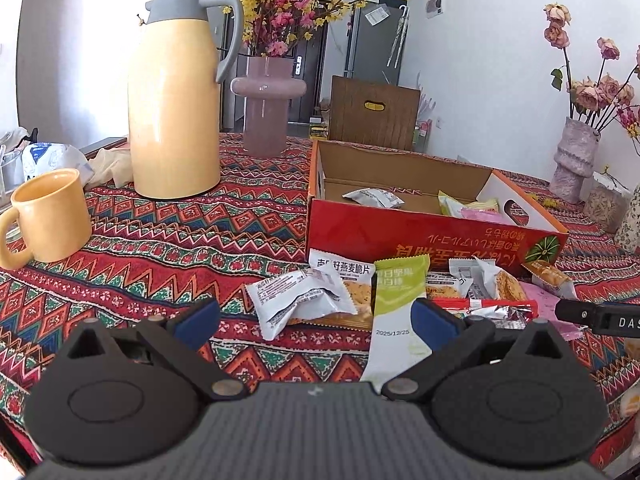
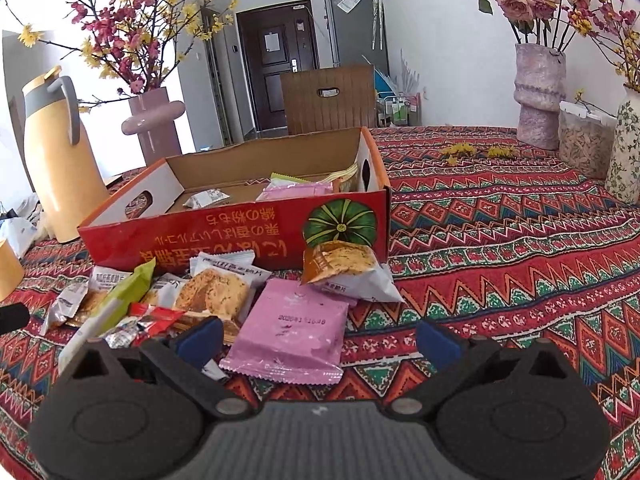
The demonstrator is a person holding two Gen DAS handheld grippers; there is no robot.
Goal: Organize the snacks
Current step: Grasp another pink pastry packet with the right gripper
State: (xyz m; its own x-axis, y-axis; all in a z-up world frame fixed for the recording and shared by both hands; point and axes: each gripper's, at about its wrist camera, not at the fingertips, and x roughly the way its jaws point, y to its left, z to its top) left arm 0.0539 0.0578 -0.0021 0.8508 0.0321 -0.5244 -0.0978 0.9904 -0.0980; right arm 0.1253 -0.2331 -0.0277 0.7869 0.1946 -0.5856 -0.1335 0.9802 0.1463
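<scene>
A red cardboard box (image 1: 420, 236) (image 2: 240, 236) stands open on the patterned tablecloth, with a few snack packets inside. Several loose snacks lie in front of it. My left gripper (image 1: 316, 320) is open, low over the cloth, with a crumpled white packet (image 1: 296, 300) and a green bar packet (image 1: 396, 312) just ahead between its fingers. My right gripper (image 2: 318, 338) is open too, and a pink packet (image 2: 292, 336) lies flat between its fingers. An orange-and-white cracker packet (image 2: 344, 270) leans against the box front.
A yellow thermos jug (image 1: 172, 96) (image 2: 56, 152), a yellow mug (image 1: 50, 216) and a mauve vase (image 1: 266, 108) stand to the left. More vases (image 2: 538, 96) and a lidded jar (image 2: 582, 140) line the right. A wooden chair back (image 2: 328, 98) rises behind the table.
</scene>
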